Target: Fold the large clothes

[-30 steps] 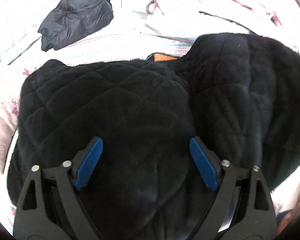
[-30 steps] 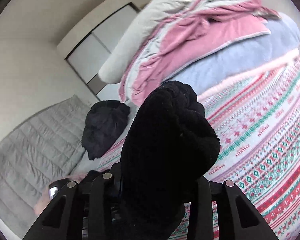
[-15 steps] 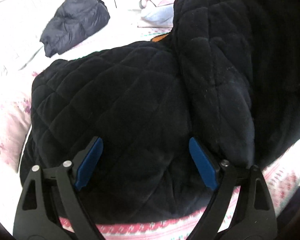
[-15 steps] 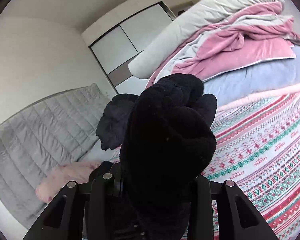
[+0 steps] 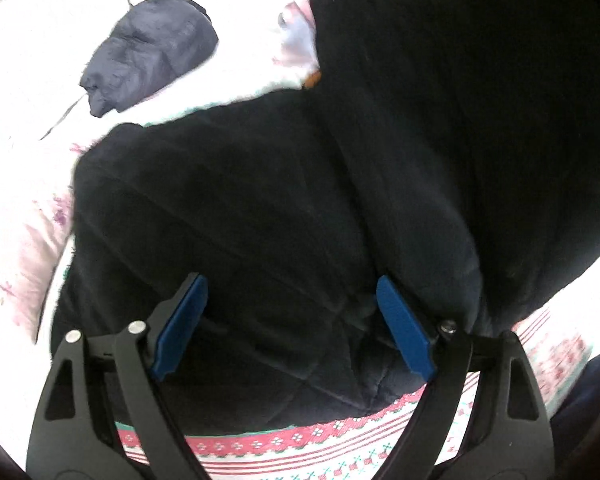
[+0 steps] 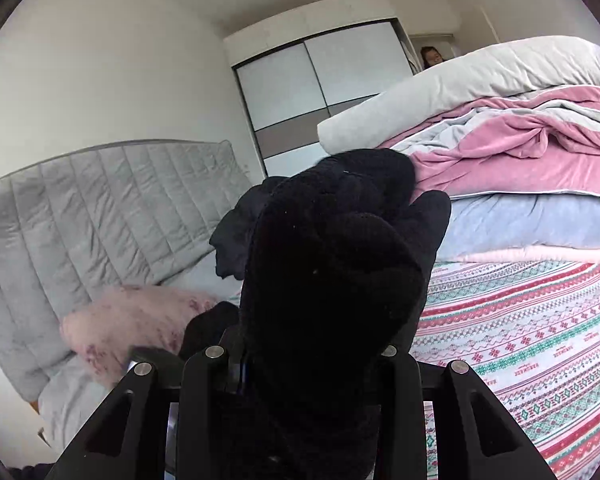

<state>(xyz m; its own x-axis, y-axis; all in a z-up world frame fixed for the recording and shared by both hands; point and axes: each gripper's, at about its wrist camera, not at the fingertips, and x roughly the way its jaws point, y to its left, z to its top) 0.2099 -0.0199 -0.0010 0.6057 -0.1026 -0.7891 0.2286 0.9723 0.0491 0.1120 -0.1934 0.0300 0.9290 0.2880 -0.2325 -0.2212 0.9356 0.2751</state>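
Spread wide and grasping nothing, the left gripper is seen in the left wrist view poised over the near hem of the black quilted coat, which is laid on the patterned bedspread. The coat's body is stretched from the blue pads toward the far side, while a raised flap is hung at the right, nearer the other hand. A dark puffer jacket is left at far left. No writing is legible.

From the right wrist view, the right gripper is shown clenched on a bunched fold of the coat, held up before the grey headboard. Small repeated lettering on the bedspread is too small to be read.
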